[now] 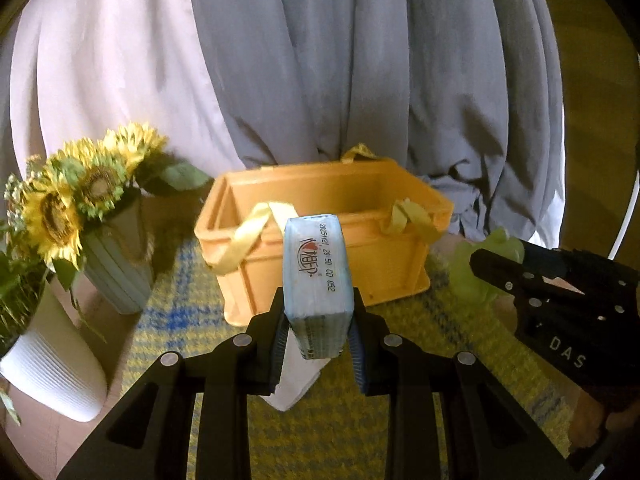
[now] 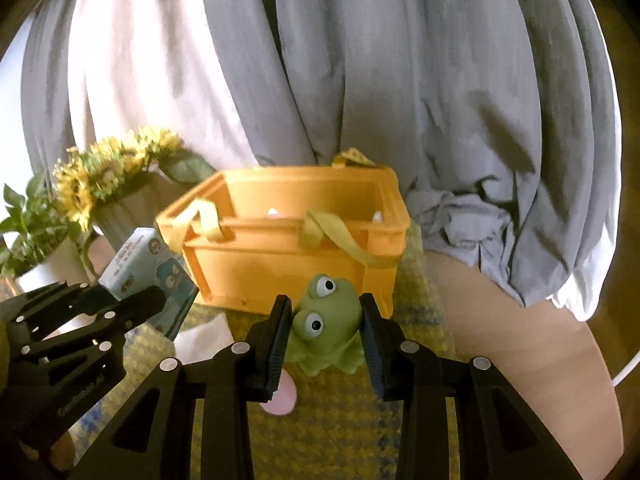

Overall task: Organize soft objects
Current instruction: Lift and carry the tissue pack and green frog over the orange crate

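Observation:
My left gripper (image 1: pixel 318 320) is shut on a light blue tissue pack (image 1: pixel 316 276) and holds it upright above the mat, in front of the orange basket (image 1: pixel 320 184). My right gripper (image 2: pixel 326 324) is shut on a green frog toy (image 2: pixel 326 320), just in front of the basket (image 2: pixel 280 272). The tissue pack (image 2: pixel 148 276) and the left gripper (image 2: pixel 132 308) show at the left of the right wrist view. The right gripper (image 1: pixel 496 276) with the frog (image 1: pixel 476 272) shows at the right of the left wrist view. A white tissue (image 1: pixel 298 380) lies under the pack.
A yellow-blue checked mat (image 1: pixel 460 344) covers the wooden table (image 2: pixel 520 340). Sunflowers in a ribbed vase (image 1: pixel 116 272) and a white pot (image 1: pixel 52 372) stand at the left. Grey curtains (image 1: pixel 360 60) hang behind the basket. A pink disc (image 2: pixel 282 398) lies under my right gripper.

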`<state>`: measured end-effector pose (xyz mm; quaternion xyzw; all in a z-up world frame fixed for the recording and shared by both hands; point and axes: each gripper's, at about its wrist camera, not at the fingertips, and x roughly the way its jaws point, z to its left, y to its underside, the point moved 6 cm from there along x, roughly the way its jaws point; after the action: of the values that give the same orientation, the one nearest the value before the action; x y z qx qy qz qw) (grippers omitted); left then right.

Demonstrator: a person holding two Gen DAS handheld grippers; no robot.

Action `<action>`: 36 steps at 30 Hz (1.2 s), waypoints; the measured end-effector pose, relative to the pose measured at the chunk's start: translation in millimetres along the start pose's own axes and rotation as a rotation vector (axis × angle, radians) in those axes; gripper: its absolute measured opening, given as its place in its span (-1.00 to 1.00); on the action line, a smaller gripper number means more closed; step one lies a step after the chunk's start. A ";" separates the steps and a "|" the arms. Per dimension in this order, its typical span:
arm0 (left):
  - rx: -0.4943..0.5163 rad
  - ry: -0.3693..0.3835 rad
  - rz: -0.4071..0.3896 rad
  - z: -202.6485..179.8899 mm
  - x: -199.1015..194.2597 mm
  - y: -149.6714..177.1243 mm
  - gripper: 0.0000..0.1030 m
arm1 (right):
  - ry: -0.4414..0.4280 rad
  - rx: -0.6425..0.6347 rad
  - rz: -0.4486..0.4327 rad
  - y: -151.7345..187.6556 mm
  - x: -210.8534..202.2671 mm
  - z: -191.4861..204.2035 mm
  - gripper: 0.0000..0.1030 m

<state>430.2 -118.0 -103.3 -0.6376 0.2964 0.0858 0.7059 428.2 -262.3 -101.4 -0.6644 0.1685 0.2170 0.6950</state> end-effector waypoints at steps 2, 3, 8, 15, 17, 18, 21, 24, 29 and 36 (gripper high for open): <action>-0.002 -0.003 -0.026 1.6 -7.7 -5.9 -0.46 | -0.005 -0.002 -0.018 -5.2 -4.1 2.8 -0.31; 0.000 -0.008 -0.038 2.2 -11.3 -8.6 -0.46 | -0.009 -0.002 -0.026 -7.7 -6.0 3.9 -0.31; 0.000 -0.020 -0.090 6.7 -25.7 -23.1 -0.46 | -0.027 -0.009 -0.086 -23.5 -17.6 11.0 -0.31; -0.004 -0.045 -0.164 17.0 -39.3 -45.7 -0.46 | -0.046 -0.019 -0.183 -51.6 -30.5 20.2 -0.31; -0.004 -0.052 -0.186 19.8 -42.1 -52.3 -0.46 | -0.048 -0.017 -0.203 -57.3 -31.7 21.8 -0.31; -0.001 -0.055 -0.194 20.5 -42.9 -54.8 -0.46 | -0.049 -0.017 -0.212 -60.0 -32.4 22.8 -0.31; 0.005 -0.066 -0.220 23.4 -44.6 -63.8 -0.46 | -0.056 -0.005 -0.253 -70.2 -33.8 24.3 -0.31; 0.011 -0.072 -0.249 26.7 -46.9 -73.3 -0.46 | -0.055 -0.005 -0.276 -77.5 -35.7 25.5 -0.31; 0.019 -0.083 -0.281 30.0 -46.9 -87.7 -0.46 | -0.060 -0.015 -0.296 -91.8 -37.1 26.0 -0.31; 0.020 -0.096 -0.316 34.9 -42.9 -106.9 -0.46 | -0.054 -0.011 -0.337 -110.5 -32.2 26.2 -0.31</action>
<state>459.6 -92.2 10.5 -0.6643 0.1592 0.0013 0.7303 457.5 -241.3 11.0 -0.6810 0.0348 0.1160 0.7222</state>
